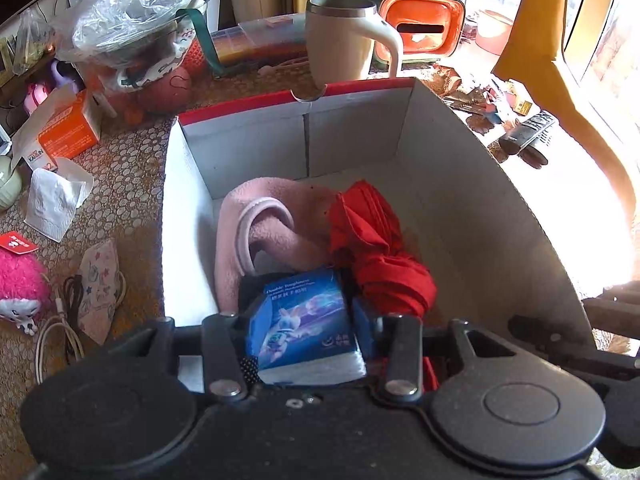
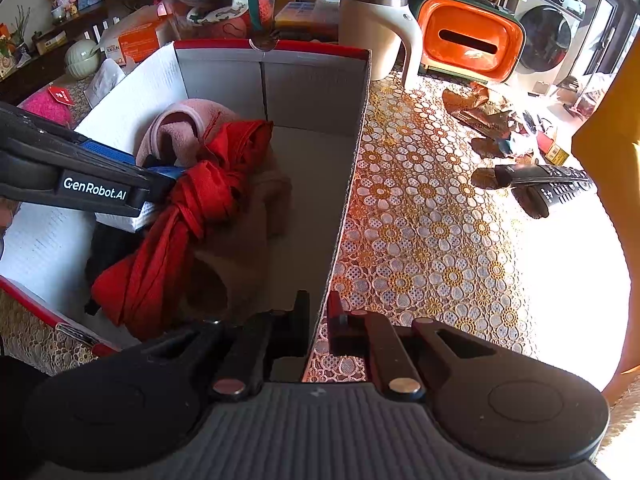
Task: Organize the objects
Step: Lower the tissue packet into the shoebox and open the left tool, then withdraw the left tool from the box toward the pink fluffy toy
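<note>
- Left wrist view: the left tongs [image 1: 306,338] are clamped on a blue tissue pack [image 1: 304,330], one pad on each side of it, low inside the box [image 1: 460,168].
- Under and past the pack, at 12 o'clock from it, lies a pink cloth [image 1: 268,228]; a knotted red cloth [image 1: 376,248] sits at 1 o'clock, touching the pack's right edge.
- Beyond the box's far wall stands a mug [image 1: 344,40], with an orange bin [image 1: 420,32] at its 3 o'clock. On the table [image 1: 132,184] at 9 o'clock of the box: a tissue sheet [image 1: 56,204], a mask [image 1: 100,288], a pink plush [image 1: 20,280].
- Right wrist view: the right tongs [image 2: 318,320] are pinched shut on the box's near right wall, one finger inside and one outside, steadying it.
- The left tongs come in from 9 o'clock with the pack over the dark item at the box's left side, the red cloth just at their 4 o'clock. Two remotes [image 2: 548,184] lie on the table at 3 o'clock, well apart from the box.
- Step in hand, I'd say: placing the pack into the box, almost down.
- Next move calls for the pack settling on the pile, then the tongs parting and rising clear without snagging the red cloth; the right keeps the wall held.
</note>
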A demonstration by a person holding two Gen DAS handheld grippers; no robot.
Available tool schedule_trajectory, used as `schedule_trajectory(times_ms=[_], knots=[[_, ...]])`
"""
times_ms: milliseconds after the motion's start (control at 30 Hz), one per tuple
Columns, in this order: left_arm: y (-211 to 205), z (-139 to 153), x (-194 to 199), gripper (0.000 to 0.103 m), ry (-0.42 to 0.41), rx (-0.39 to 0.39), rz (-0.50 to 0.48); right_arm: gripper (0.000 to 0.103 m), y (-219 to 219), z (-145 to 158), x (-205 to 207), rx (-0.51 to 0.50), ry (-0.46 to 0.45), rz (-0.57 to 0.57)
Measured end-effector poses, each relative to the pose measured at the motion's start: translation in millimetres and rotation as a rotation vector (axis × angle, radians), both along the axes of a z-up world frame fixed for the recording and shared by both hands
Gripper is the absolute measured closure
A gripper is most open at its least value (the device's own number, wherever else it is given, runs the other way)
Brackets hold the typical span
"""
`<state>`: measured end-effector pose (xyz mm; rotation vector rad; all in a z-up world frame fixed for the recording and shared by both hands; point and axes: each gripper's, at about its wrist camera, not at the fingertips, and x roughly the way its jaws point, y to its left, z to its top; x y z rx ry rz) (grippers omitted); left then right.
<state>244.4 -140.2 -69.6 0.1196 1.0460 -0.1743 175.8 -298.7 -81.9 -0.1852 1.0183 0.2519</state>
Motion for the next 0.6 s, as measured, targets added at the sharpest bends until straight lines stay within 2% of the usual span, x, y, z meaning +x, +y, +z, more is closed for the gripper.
schedule_trajectory(times_ms=[433, 600], knots=[[29, 37, -24, 0.058, -0.060, -0.100, 0.001, 0.095, 5, 0, 0, -0.022, 0.001, -0.011], [44, 50, -38, 0.054, -0.100, -0.097, 0.011, 0.095, 6, -1, 0, -0.028, 0.007, -0.017]])
